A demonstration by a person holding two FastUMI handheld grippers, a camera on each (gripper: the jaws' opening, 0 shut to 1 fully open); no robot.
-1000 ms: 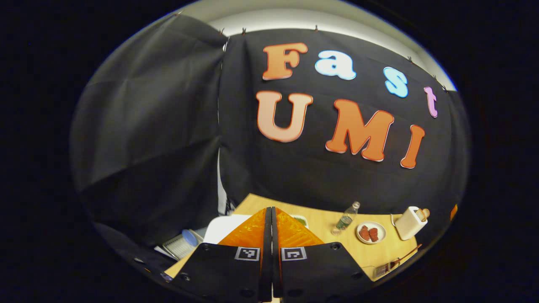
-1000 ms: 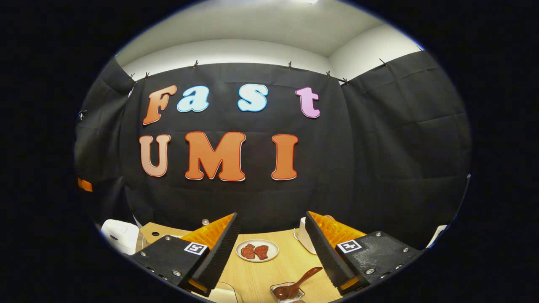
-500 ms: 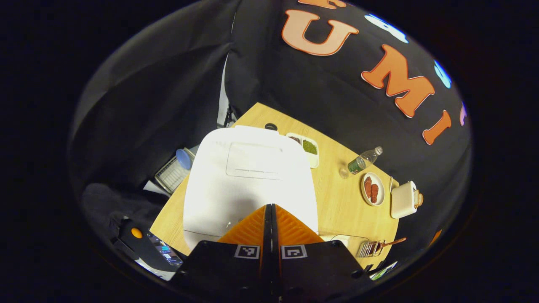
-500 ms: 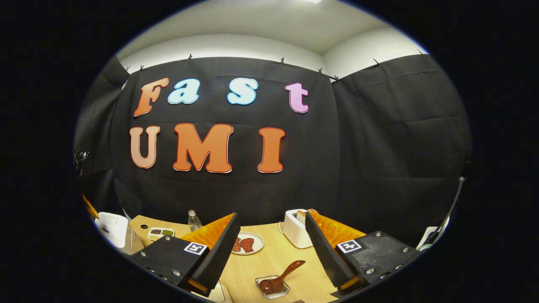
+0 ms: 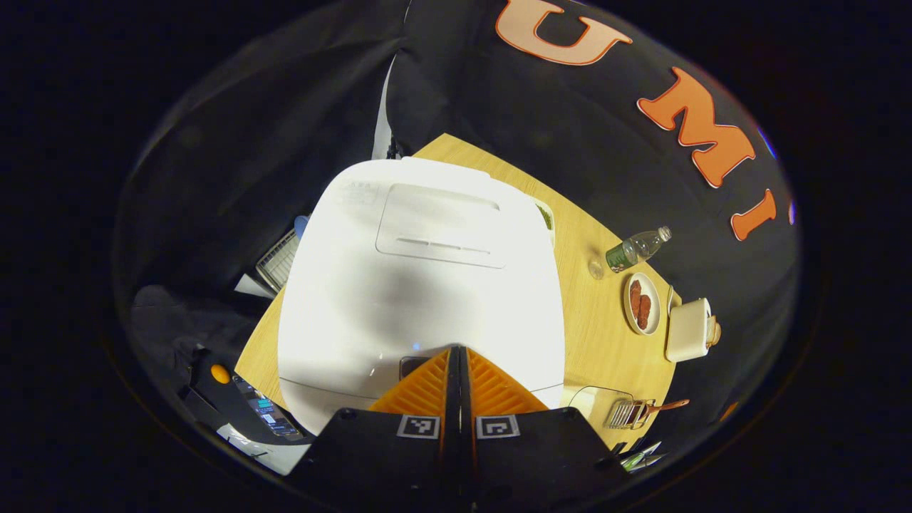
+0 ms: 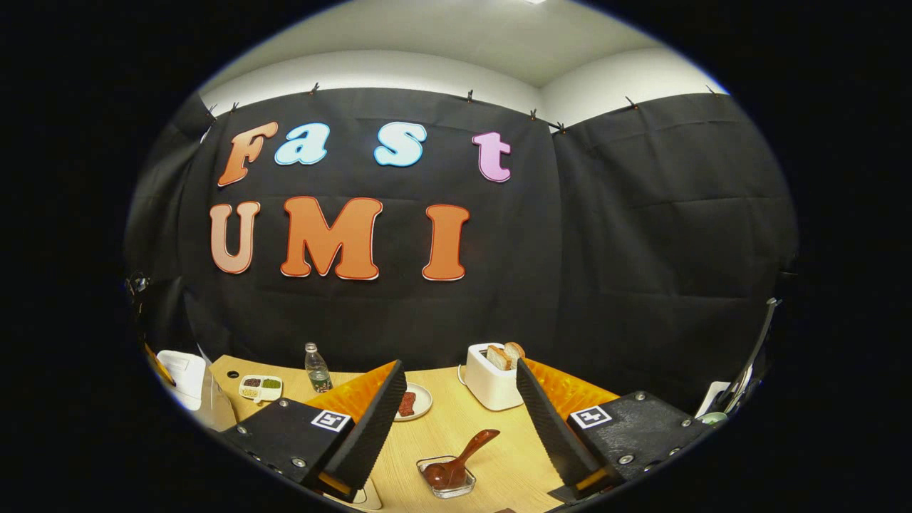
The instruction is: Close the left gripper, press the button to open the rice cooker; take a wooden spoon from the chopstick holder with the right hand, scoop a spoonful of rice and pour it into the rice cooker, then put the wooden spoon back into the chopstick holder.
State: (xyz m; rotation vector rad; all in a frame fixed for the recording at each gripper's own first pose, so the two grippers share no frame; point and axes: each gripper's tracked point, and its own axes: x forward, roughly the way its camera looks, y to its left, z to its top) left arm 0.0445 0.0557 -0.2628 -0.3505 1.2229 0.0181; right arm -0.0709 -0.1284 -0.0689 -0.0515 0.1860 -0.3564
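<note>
The white rice cooker (image 5: 420, 285) sits below me in the left gripper view, lid down. My left gripper (image 5: 456, 350) is shut with nothing in it, tips just above the cooker's front edge beside a dark button (image 5: 411, 365). The wooden spoon (image 6: 472, 449) leans in a small clear holder (image 6: 445, 479) on the wooden table (image 6: 456, 427), a little ahead of my right gripper (image 6: 459, 369), which stands open and holds nothing. Spoon (image 5: 668, 407) and holder (image 5: 627, 413) also appear at the cooker's right. The cooker (image 6: 182, 372) sits at the far left in the right gripper view.
On the table are a toaster (image 6: 490, 374) with bread, a plate of meat (image 6: 412, 402), a water bottle (image 6: 317, 370) and a divided dish (image 6: 260, 387). A clear container (image 5: 595, 402) stands right of the cooker. A handheld device (image 5: 260, 413) lies off the table's near left corner.
The left gripper has tipped down and come closer to the rice cooker, still shut. The right gripper view has shifted slightly; its jaws stay open.
</note>
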